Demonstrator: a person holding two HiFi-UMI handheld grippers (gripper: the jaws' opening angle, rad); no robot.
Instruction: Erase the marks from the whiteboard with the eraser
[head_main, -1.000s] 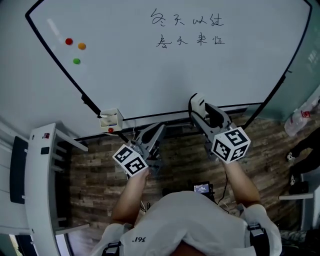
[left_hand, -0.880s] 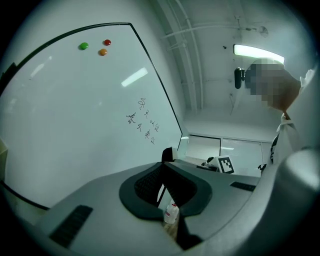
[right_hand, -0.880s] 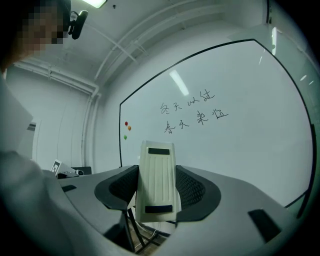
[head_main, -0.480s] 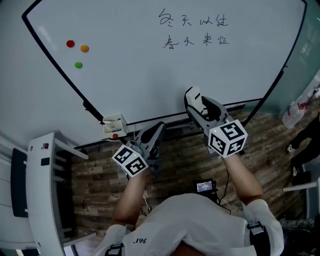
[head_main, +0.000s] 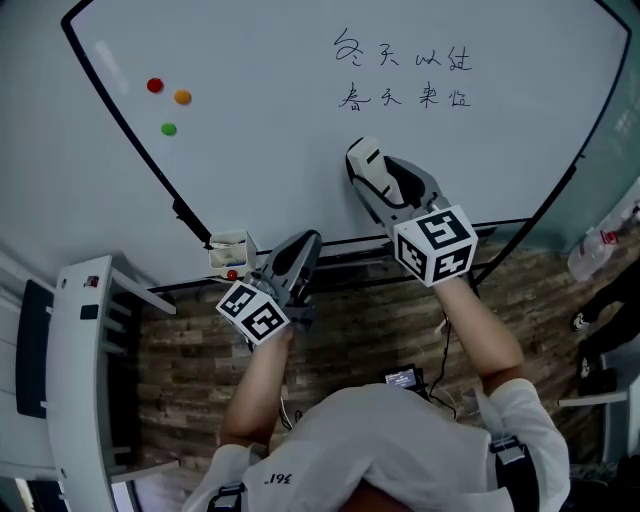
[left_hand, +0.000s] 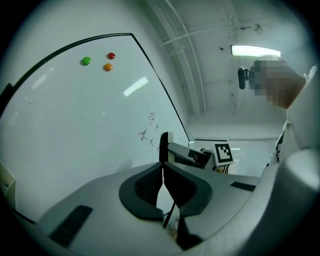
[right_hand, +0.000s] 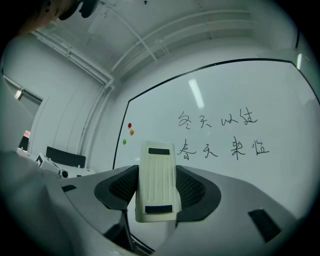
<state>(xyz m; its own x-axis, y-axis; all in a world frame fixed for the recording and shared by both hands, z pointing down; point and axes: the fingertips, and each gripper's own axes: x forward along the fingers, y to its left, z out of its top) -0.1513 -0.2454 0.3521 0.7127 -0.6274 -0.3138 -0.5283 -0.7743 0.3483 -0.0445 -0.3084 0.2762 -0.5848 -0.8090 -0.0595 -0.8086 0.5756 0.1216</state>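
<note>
Eraser (right_hand: 156, 182) sits clamped between the jaws of the right gripper (head_main: 378, 182), in front of the whiteboard (head_main: 250, 120) and just below the two lines of black writing (head_main: 405, 75). Whether it touches the board I cannot tell. The left gripper (head_main: 298, 255) hangs lower, near the board's bottom edge, jaws closed together on nothing. Three round magnets (head_main: 168, 128), red, orange and green, sit at the board's left.

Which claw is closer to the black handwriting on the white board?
Right. The right claw, gripping the white plastic eraser, is below the black handwriting; the left claw hangs lower, near the whiteboard's bottom edge.
</note>
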